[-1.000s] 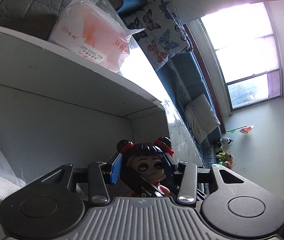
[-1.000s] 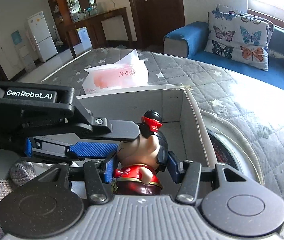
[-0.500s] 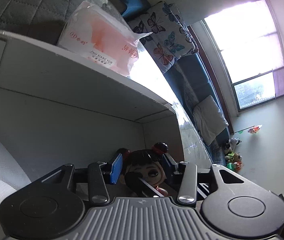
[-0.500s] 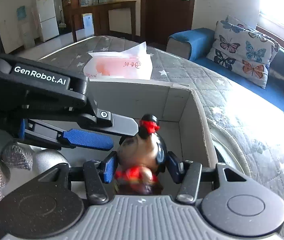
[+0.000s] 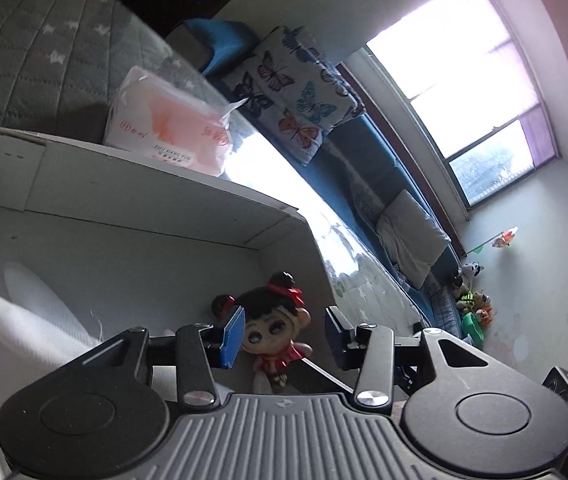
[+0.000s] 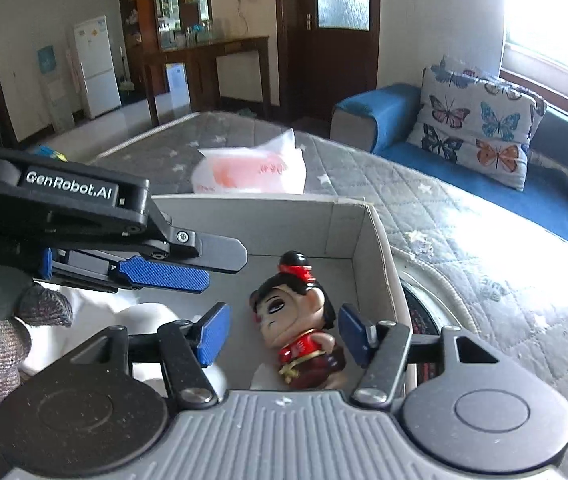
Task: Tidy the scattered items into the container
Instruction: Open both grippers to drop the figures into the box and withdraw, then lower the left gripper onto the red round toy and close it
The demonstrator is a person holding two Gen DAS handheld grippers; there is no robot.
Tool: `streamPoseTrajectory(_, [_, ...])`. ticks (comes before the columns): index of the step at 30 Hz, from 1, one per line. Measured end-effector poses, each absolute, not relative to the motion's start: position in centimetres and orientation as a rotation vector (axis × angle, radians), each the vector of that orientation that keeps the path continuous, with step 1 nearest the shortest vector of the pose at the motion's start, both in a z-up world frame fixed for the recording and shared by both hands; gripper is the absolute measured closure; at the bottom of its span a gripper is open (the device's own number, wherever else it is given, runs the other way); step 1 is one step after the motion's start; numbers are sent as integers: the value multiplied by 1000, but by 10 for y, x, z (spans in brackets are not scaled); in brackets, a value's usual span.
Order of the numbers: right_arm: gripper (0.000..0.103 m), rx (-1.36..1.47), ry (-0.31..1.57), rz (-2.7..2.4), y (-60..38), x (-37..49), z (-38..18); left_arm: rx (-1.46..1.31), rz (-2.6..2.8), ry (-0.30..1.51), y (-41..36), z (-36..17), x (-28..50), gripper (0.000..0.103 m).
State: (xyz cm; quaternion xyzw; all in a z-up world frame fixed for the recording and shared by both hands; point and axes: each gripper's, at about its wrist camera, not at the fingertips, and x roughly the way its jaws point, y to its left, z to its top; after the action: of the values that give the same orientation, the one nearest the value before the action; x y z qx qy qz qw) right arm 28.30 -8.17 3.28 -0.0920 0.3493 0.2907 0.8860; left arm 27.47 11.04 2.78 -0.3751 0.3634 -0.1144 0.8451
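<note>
Both tools released: right tool (image 6: 279,334) opening around doll (image 6: 300,320) in box (image 6: 380,248), left tool (image 5: 281,336) clear. Could clip and topple doll toward 3 o'clock wall on withdrawal.

A small glossy figurine of a child with black hair buns tied in red and a red outfit (image 6: 298,320) lies inside the open white cardboard box (image 6: 368,240); it leans tilted on the box floor near the right wall, head toward the far end, face turned up and sideways; in the left wrist view the same figurine (image 5: 273,326) sits in the box's (image 5: 143,192) near right corner; white padded wrapping (image 5: 23,320) fills the box's left side.
</note>
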Motion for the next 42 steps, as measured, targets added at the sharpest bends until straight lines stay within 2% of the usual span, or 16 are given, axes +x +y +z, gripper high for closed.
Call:
streamPoseTrajectory(2, [36,-184,709,609,-86,272,39,-768,-247,753,107,34,261,57])
streamPoseTrajectory(11, [32,-161,621,607,-118,203,59,-687,-261,697,86,52,198,57])
streamPoseTrajectory(17, [28,-151,600,577,-143,164,56,-644,-272,682,67,51,162,57])
streamPoseTrajectory(24, [28,-144,594,528,-170,123,41,-617,-293,693,50,40,131,57])
streamPoseTrajectory(42, [26,-118,617,412,-216,69,9,-570,-406,805,-2,14,111,57])
